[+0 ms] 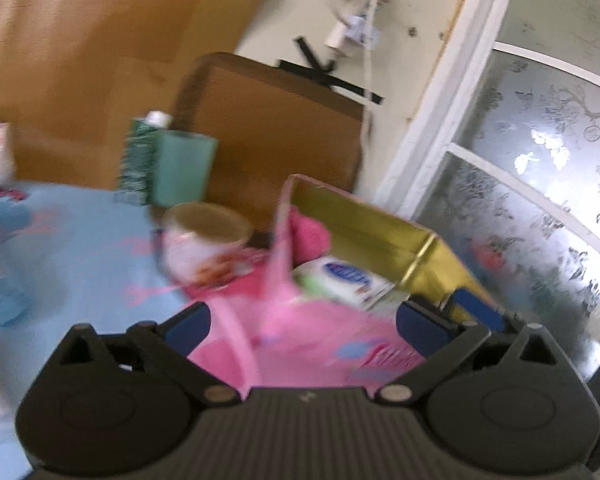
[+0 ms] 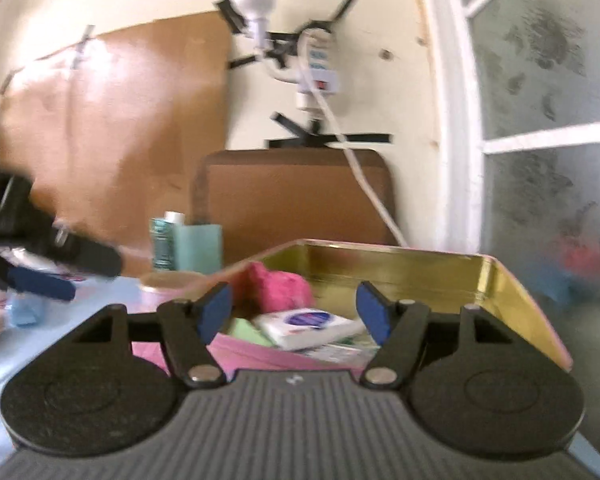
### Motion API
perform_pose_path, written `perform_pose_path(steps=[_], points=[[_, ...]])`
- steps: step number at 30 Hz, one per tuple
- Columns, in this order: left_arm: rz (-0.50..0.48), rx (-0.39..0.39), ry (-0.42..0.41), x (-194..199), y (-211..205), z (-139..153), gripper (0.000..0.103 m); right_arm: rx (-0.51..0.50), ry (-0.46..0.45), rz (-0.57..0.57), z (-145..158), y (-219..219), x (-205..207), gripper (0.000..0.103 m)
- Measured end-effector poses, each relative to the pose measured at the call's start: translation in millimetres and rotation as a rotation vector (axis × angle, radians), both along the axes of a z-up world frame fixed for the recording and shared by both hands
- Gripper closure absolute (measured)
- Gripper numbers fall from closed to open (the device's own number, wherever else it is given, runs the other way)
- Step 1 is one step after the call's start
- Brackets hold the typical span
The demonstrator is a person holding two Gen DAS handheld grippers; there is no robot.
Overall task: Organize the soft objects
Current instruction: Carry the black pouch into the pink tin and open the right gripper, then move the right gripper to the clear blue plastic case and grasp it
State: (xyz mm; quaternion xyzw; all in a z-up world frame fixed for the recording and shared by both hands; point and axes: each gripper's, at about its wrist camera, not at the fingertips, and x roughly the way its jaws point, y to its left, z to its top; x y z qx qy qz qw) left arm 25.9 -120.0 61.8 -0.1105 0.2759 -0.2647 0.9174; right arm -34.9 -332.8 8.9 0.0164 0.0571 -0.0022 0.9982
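Observation:
A pink tin box with a gold inside (image 1: 380,228) (image 2: 420,268) stands open on the blue cloth. Inside lie a fluffy pink soft thing (image 1: 310,236) (image 2: 278,284), a white packet with a blue logo (image 1: 340,276) (image 2: 304,322) and a green item (image 2: 246,330). My left gripper (image 1: 302,322) is open, just before the box's near pink wall. My right gripper (image 2: 294,308) is open and empty at the box's near edge. The left gripper also shows at the left of the right wrist view (image 2: 44,284).
A white round tub (image 1: 204,244) stands left of the box. A green carton (image 1: 140,160) and a teal box (image 1: 184,172) stand behind it. A brown padded chair back (image 2: 300,196) and a frosted window (image 1: 540,184) lie beyond. Small items lie on the blue cloth (image 2: 20,312).

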Motion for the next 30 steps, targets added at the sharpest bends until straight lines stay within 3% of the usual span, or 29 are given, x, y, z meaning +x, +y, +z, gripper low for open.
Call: perform_pose_path(steps=[6,12,16,20,23,30], points=[[0.096,-0.006,-0.041,-32.7,78.9,-6.6,0.0,-0.052,0.034,0.179,0.6,52.8,-2.4,0.032],[0.334,-0.004,-0.061,-38.0,154.8,-13.3,0.0,-0.065,0.122,0.395,3.0,111.1,8.4,0.03],[0.472,0.026,-0.077,-36.0,187.0,-24.9,0.0,-0.061,0.178,0.487,10.0,142.2,30.1,0.023],[0.506,-0.051,-0.01,-33.4,208.7,-43.8,0.001,-0.026,0.237,0.524,16.6,167.8,64.0,0.02],[0.517,-0.126,-0.066,-40.7,220.9,-43.5,0.0,0.007,0.289,0.529,17.5,187.0,90.2,0.02],[0.515,-0.173,-0.055,-39.8,226.5,-43.8,0.0,-0.031,0.393,0.587,7.8,237.9,138.2,0.018]])
